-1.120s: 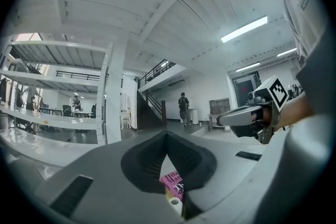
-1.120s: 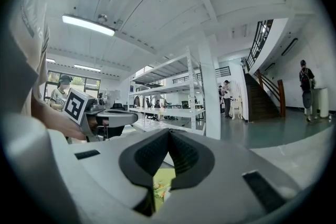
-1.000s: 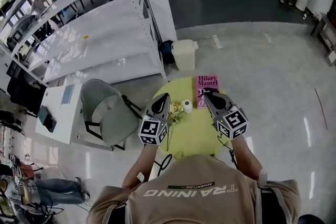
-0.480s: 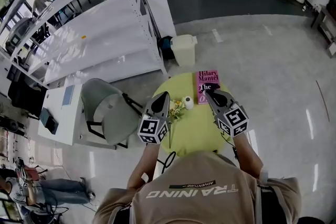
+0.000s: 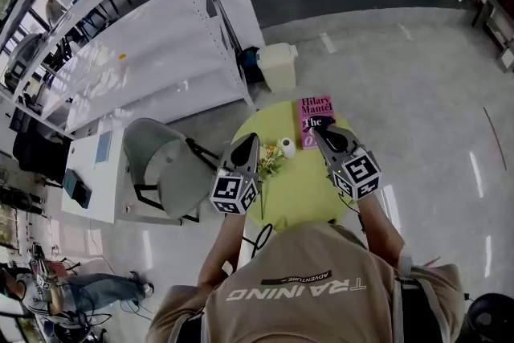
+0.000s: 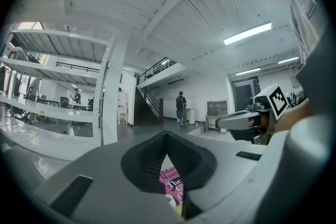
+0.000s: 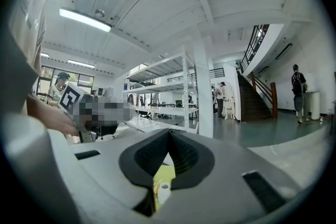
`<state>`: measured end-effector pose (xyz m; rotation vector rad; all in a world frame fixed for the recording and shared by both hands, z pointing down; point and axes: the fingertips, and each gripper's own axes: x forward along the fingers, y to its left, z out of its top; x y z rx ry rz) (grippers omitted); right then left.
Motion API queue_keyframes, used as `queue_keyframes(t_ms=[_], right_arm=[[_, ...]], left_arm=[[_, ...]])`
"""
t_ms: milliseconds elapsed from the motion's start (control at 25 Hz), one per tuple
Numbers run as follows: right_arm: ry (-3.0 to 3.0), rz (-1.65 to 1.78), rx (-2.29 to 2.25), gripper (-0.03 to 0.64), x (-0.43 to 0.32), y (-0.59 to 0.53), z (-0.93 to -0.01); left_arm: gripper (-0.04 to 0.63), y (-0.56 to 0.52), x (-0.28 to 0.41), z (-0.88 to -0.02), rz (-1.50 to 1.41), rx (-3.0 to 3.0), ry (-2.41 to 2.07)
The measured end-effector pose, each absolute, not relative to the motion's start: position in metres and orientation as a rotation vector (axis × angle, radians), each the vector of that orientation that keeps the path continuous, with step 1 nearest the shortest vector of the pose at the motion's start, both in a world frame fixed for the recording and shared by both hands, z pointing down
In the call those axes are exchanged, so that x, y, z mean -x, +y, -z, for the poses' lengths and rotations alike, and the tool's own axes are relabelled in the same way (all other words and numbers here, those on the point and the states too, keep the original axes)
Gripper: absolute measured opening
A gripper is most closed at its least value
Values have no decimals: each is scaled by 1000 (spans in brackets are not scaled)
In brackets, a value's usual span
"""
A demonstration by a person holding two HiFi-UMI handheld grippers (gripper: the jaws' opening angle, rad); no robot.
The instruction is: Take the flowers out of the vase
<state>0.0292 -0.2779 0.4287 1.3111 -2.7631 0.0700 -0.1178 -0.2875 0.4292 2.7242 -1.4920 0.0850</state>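
A small white vase (image 5: 286, 146) stands on the round yellow-green table (image 5: 301, 193). Just left of it lies a bunch of yellow and white flowers (image 5: 270, 161), with a thin stem running toward the table's near edge. My left gripper (image 5: 247, 139) hovers level beside the flowers, jaws shut and empty. My right gripper (image 5: 316, 128) hangs shut over the pink book (image 5: 315, 118), right of the vase. In the left gripper view the closed left gripper (image 6: 166, 134) frames the book (image 6: 172, 180). Below the closed right gripper (image 7: 169, 132), the right gripper view shows the vase (image 7: 164, 190).
A grey chair (image 5: 165, 165) stands left of the table, beside a white cabinet (image 5: 92, 173). A white bin (image 5: 279, 64) and a long white shelving rack (image 5: 144, 44) lie beyond. People stand far off in the hall.
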Motion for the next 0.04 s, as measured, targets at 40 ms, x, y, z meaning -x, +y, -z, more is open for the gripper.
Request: queue_keyframes(t_ms=[40], right_arm=[[-2763,-70,-1311,-3,-30,-279,-429]], left_arm=[[2,-288,117,-430,-83,-2723,-1490]])
